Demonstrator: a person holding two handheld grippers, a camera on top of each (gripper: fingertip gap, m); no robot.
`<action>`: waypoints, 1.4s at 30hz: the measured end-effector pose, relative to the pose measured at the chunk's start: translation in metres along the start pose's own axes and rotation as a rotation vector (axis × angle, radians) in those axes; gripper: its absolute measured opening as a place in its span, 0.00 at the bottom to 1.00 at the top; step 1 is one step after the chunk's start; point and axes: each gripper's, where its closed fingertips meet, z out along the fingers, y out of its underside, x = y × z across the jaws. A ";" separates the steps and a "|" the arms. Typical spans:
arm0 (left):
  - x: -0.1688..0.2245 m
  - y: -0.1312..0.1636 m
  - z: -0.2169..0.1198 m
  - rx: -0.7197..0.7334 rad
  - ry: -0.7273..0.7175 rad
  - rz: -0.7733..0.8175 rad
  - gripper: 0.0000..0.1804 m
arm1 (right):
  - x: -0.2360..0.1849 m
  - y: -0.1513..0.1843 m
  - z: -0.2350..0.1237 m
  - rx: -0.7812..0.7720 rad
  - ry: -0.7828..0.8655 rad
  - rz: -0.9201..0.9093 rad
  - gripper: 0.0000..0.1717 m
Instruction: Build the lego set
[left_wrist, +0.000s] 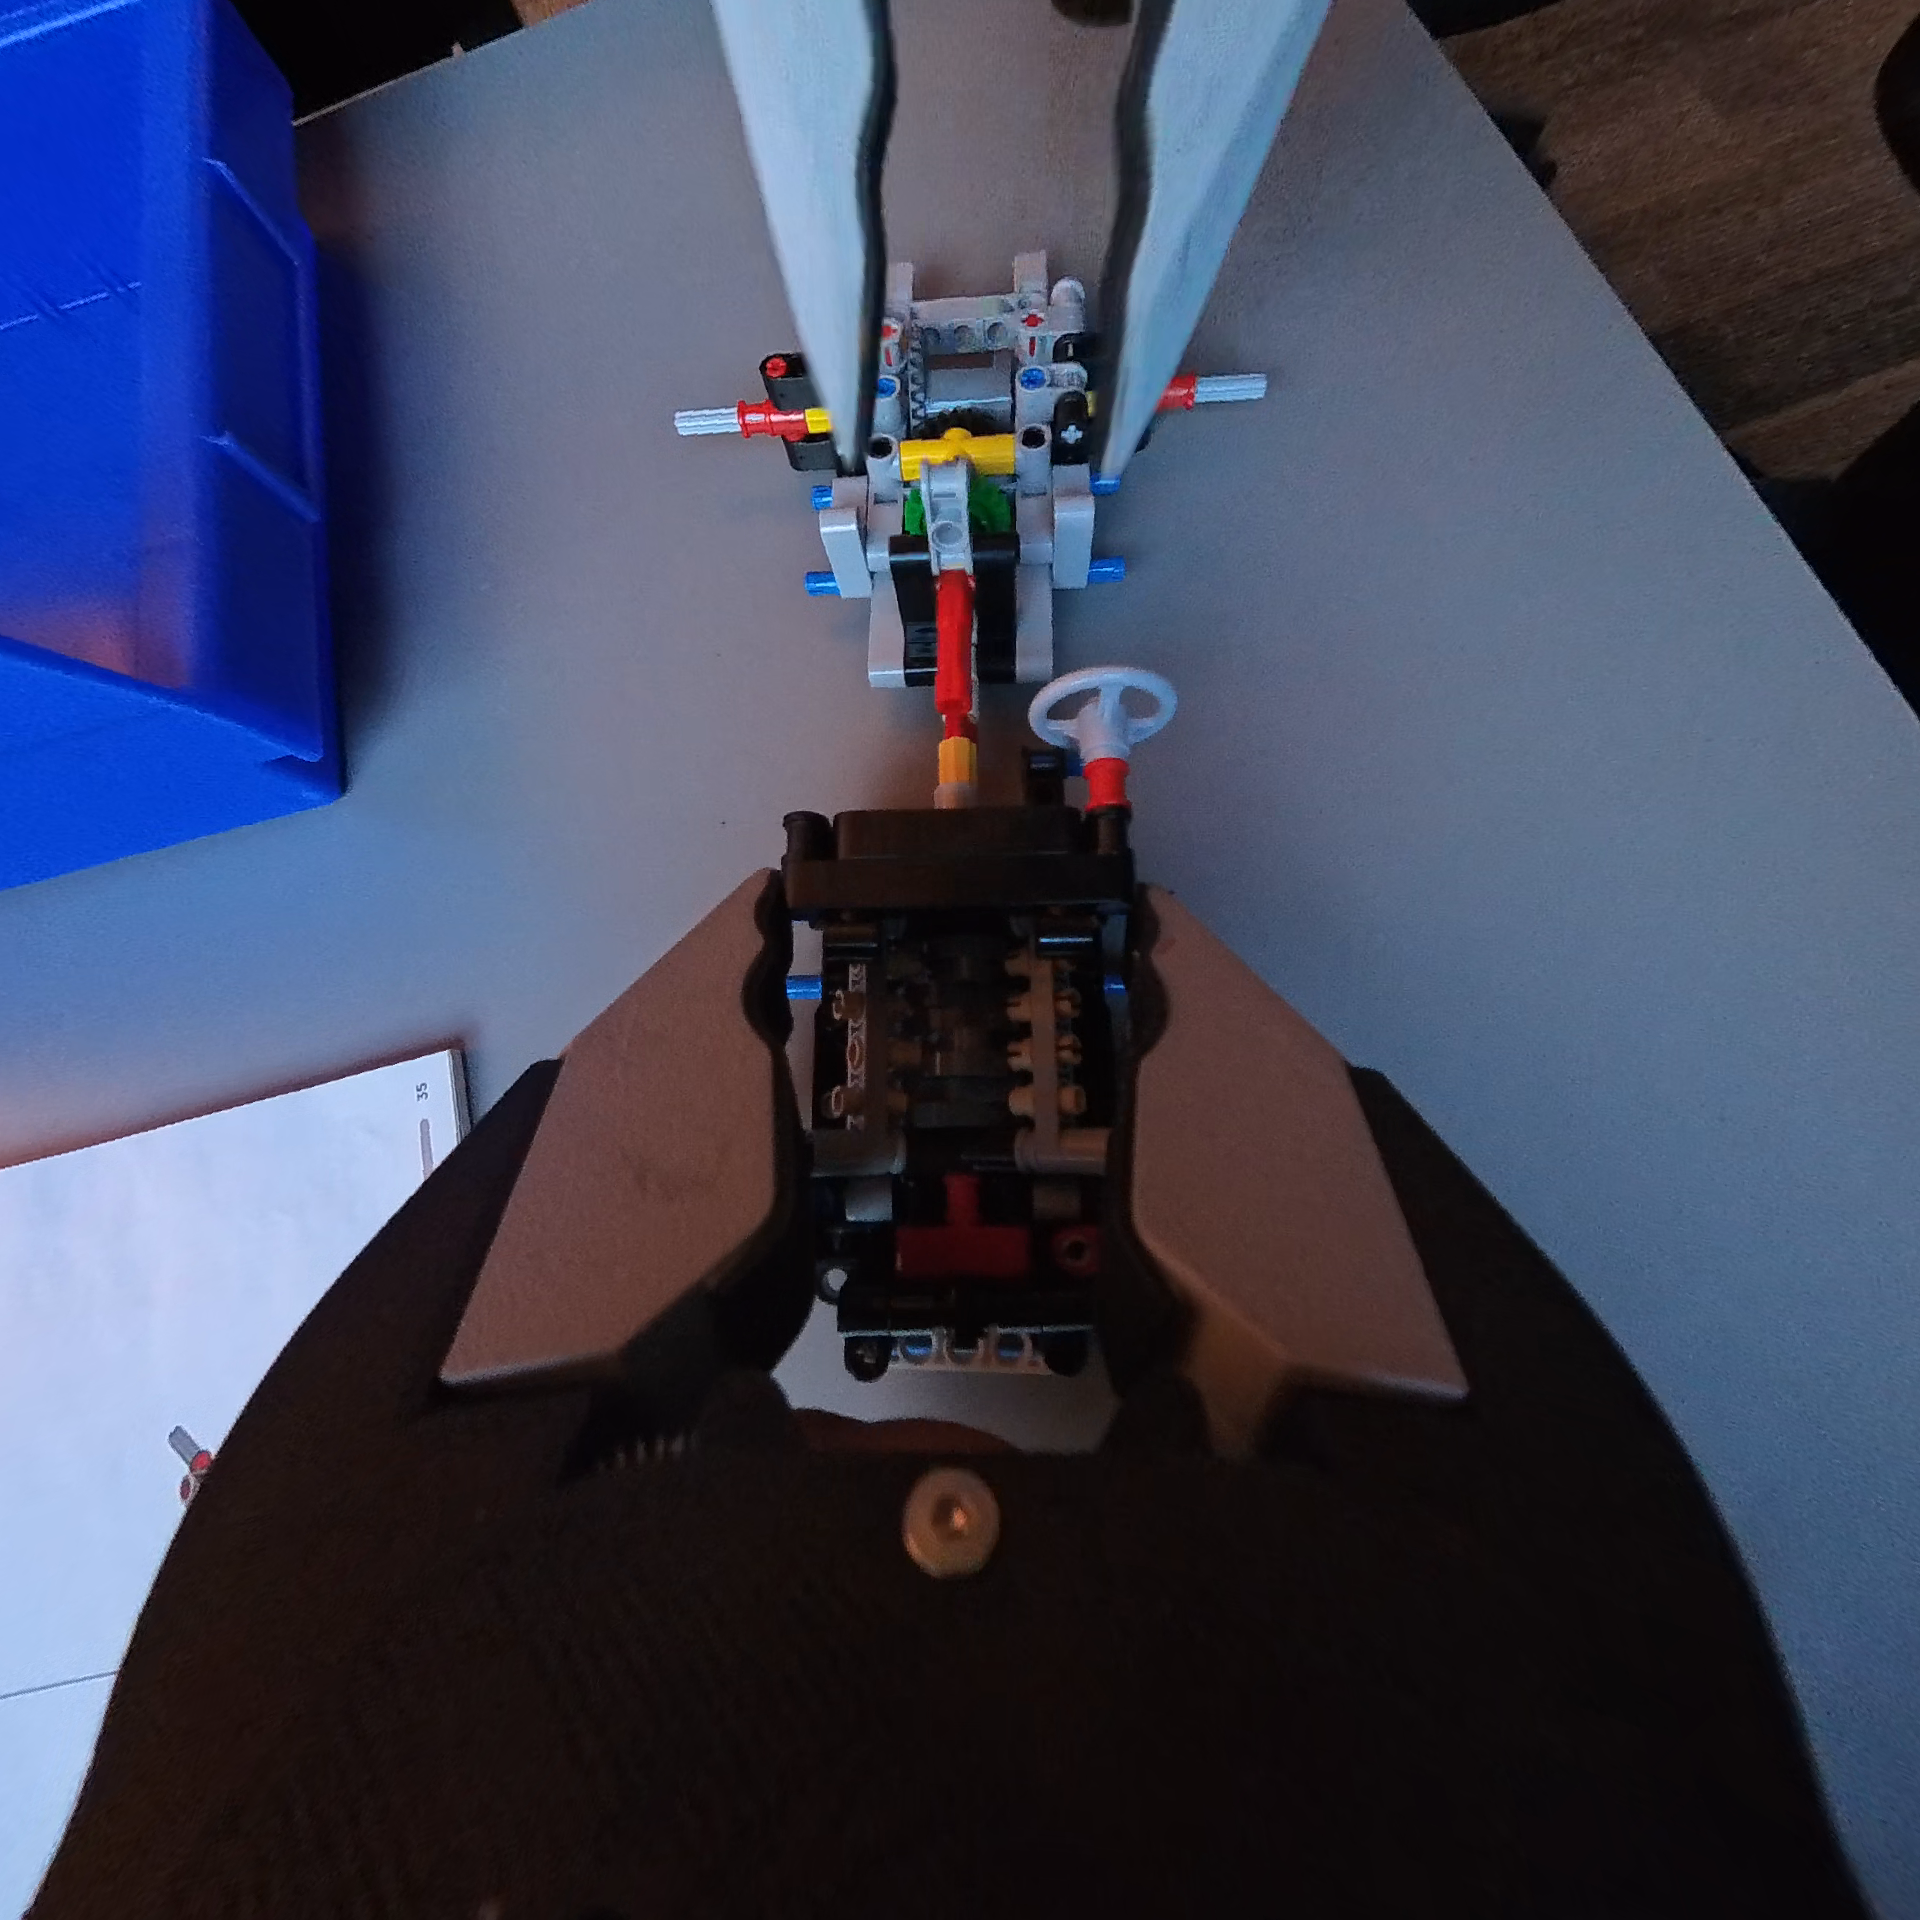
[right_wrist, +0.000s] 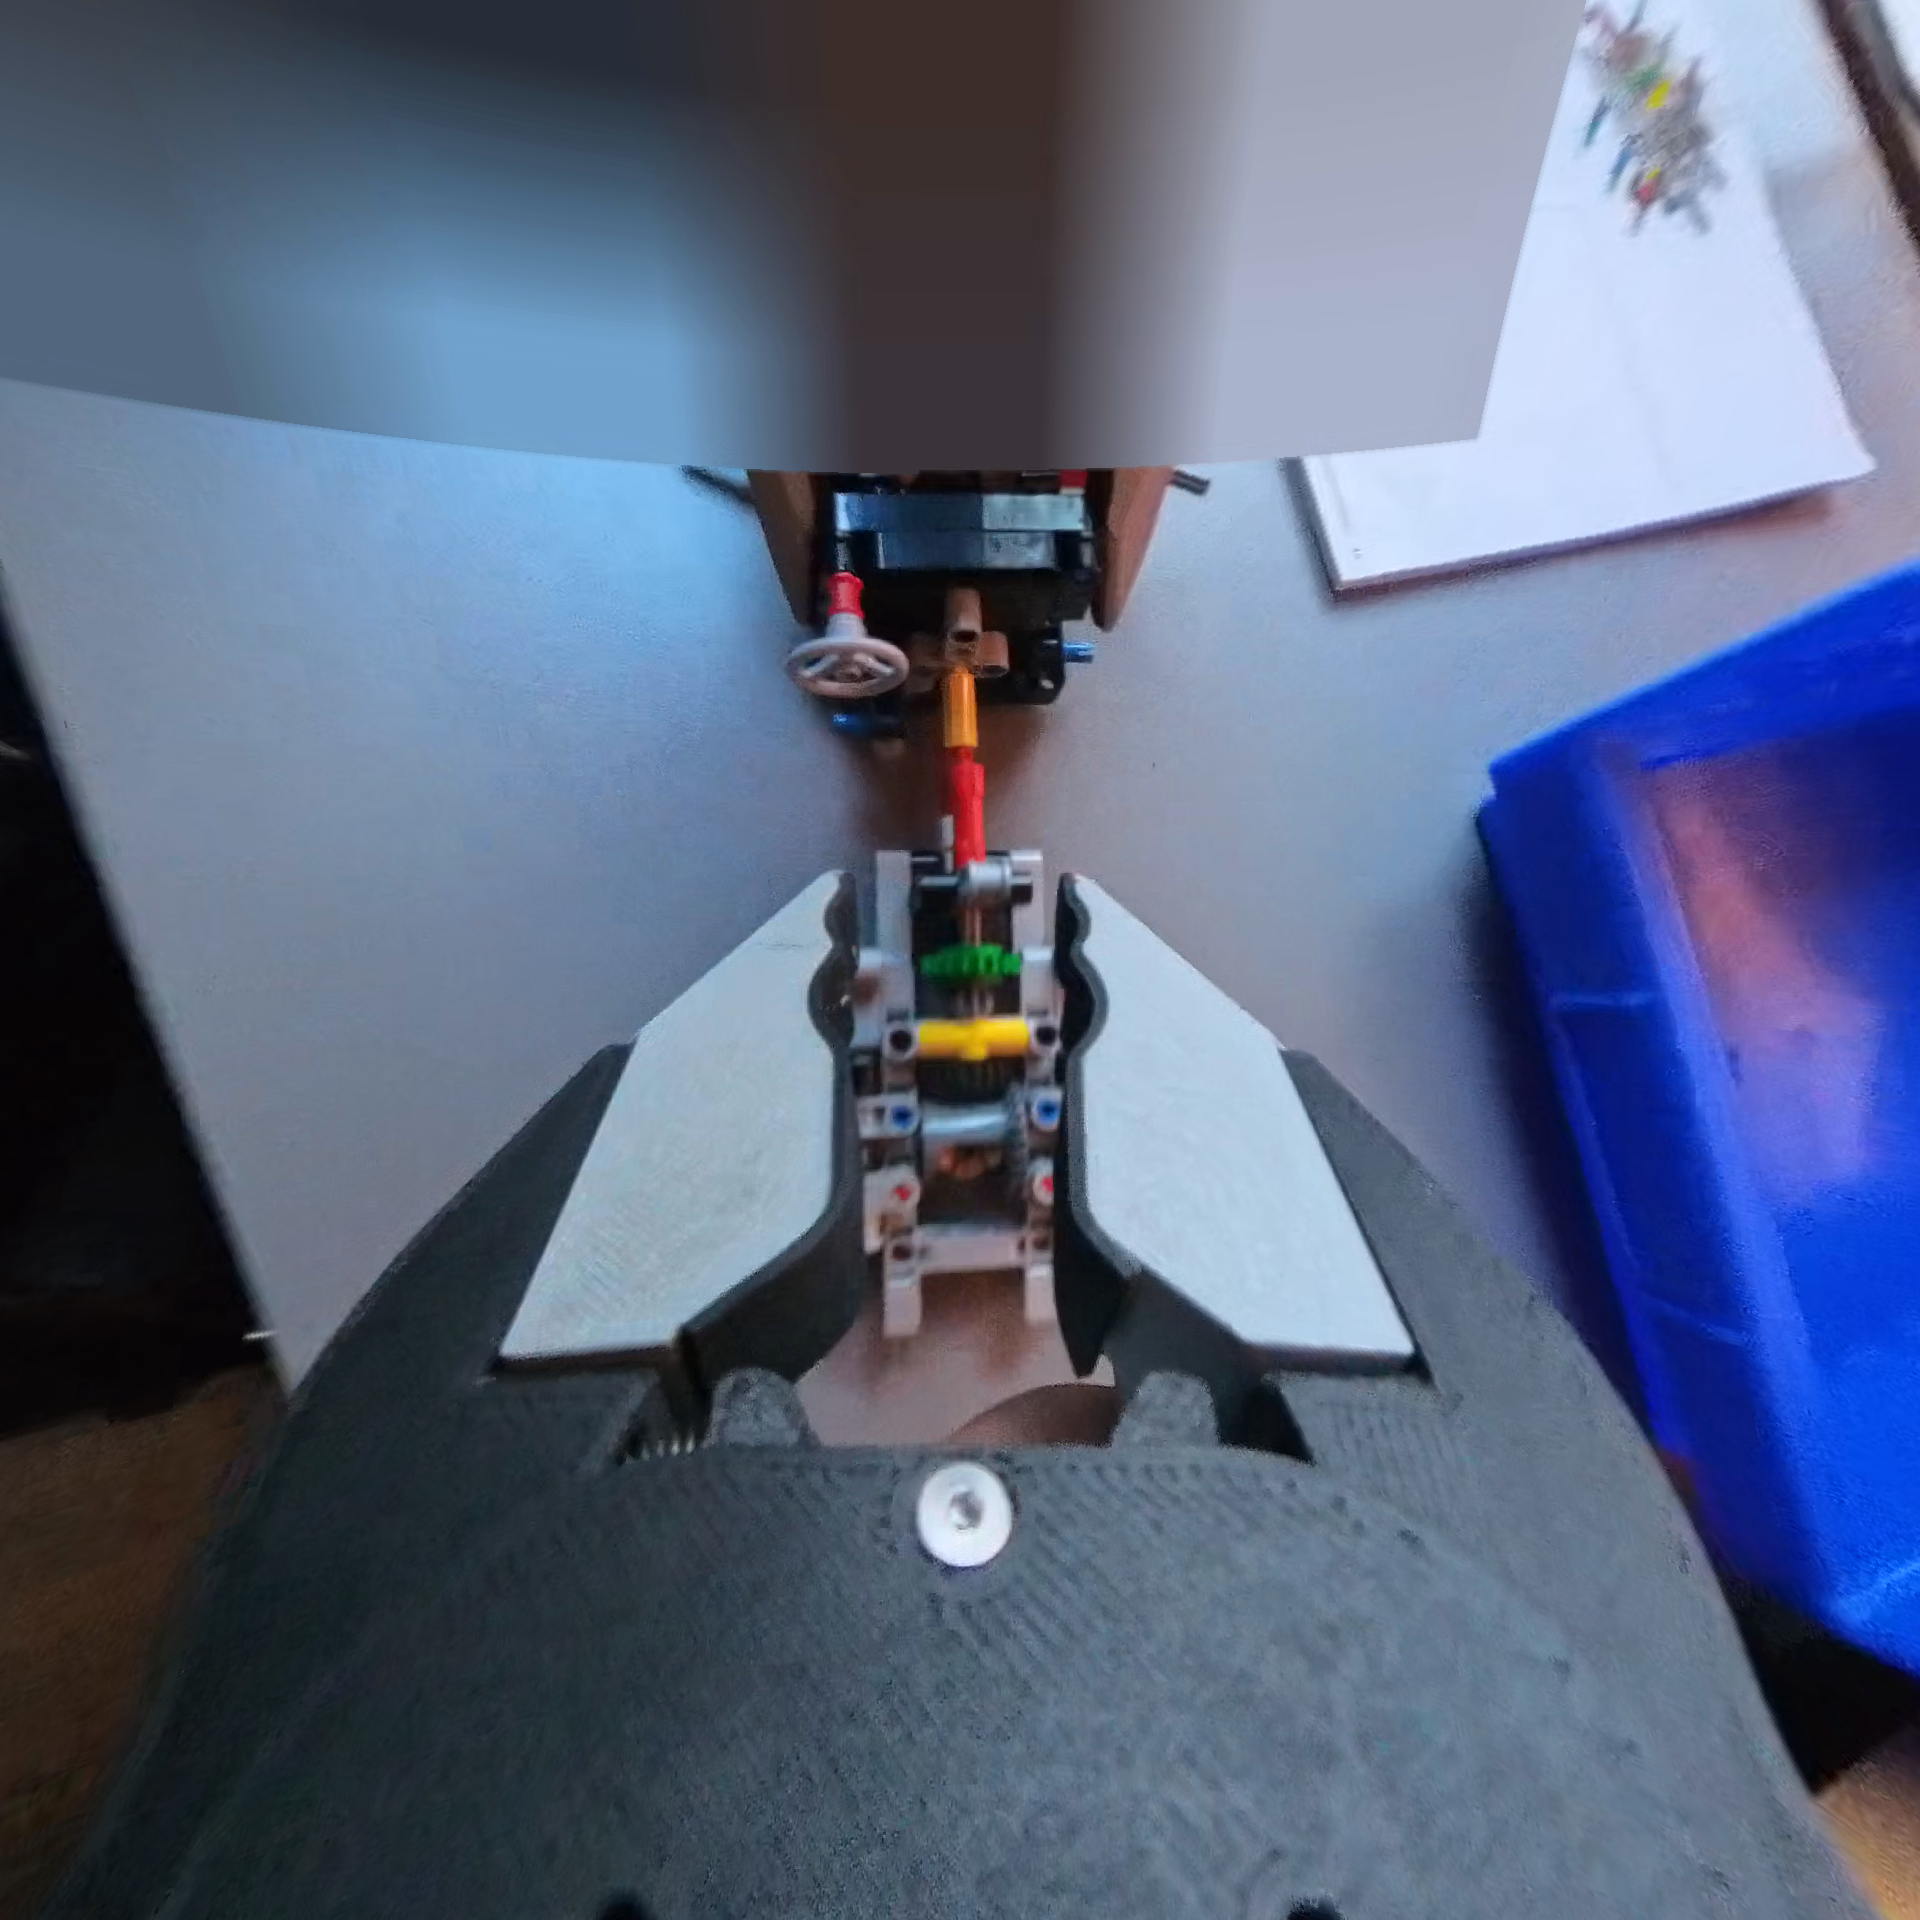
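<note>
In the left wrist view my left gripper (left_wrist: 958, 888) is shut on a black brick-built block (left_wrist: 956, 1039); both pads press its sides. A white steering wheel (left_wrist: 1101, 707) stands on the block's far right corner. A red and yellow shaft (left_wrist: 954, 644) runs from the block to a grey brick-built frame (left_wrist: 961, 353) with a green gear and a yellow cross piece. My right gripper (left_wrist: 979, 464) comes from the far side, shut on that frame. In the right wrist view its pads (right_wrist: 1075, 935) press the frame (right_wrist: 961, 1143), with the shaft (right_wrist: 964, 790), the block (right_wrist: 966, 540) and my left gripper (right_wrist: 953, 620) beyond. Both assemblies rest on the grey table (left_wrist: 1455, 935).
A blue bin (left_wrist: 156, 468) stands at the left in the left wrist view and shows at the right in the right wrist view (right_wrist: 1714, 1039). An open instruction booklet (left_wrist: 208, 1299) lies near the left gripper. The table edge runs along the right in the left wrist view. About 7 cm separates my left fingertips from my right.
</note>
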 end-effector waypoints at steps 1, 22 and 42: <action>0.000 0.000 0.000 0.002 -0.004 0.000 0.35 | 0.002 0.002 0.013 -0.054 0.015 -0.035 0.19; -0.002 -0.001 -0.004 0.038 -0.055 0.007 0.35 | 0.007 0.001 0.040 -0.260 -0.070 -0.085 0.02; -0.004 0.002 -0.002 0.000 -0.054 -0.058 0.35 | 0.047 -0.015 0.022 -0.100 -0.119 0.120 0.03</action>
